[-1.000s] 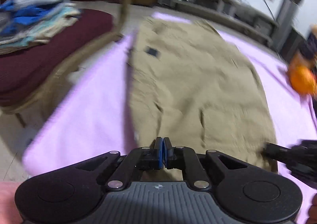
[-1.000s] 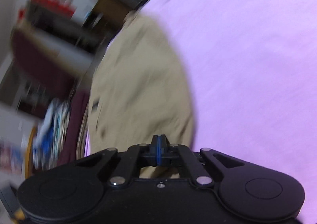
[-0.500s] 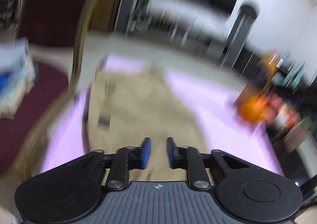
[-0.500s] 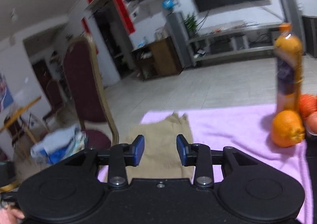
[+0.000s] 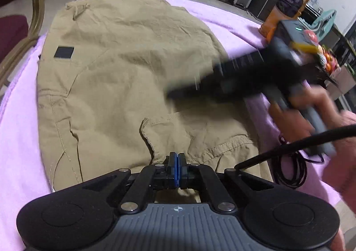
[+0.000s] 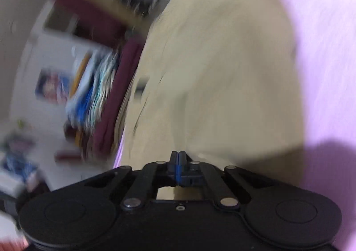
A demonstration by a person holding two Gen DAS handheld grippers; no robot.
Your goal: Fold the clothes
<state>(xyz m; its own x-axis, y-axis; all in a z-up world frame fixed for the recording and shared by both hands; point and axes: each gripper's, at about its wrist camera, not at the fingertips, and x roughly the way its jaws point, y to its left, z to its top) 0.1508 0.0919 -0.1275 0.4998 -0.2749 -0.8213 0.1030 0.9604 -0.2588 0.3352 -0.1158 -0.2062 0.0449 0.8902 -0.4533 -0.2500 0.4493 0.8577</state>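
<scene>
Creased khaki trousers (image 5: 124,68) flat on pink cloth (image 5: 17,131).

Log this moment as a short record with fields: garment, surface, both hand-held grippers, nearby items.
garment: khaki cotton trousers, spread flat, dark square patch on them
surface: pink cloth cover under the trousers
left hand-held gripper: shut, nothing between its fingers, at the near edge of the trousers
right hand-held gripper: shut, empty, over the trousers; blurred in both views
nearby: orange drink bottle upright at the far right; wooden chair with maroon seat on the left
</scene>
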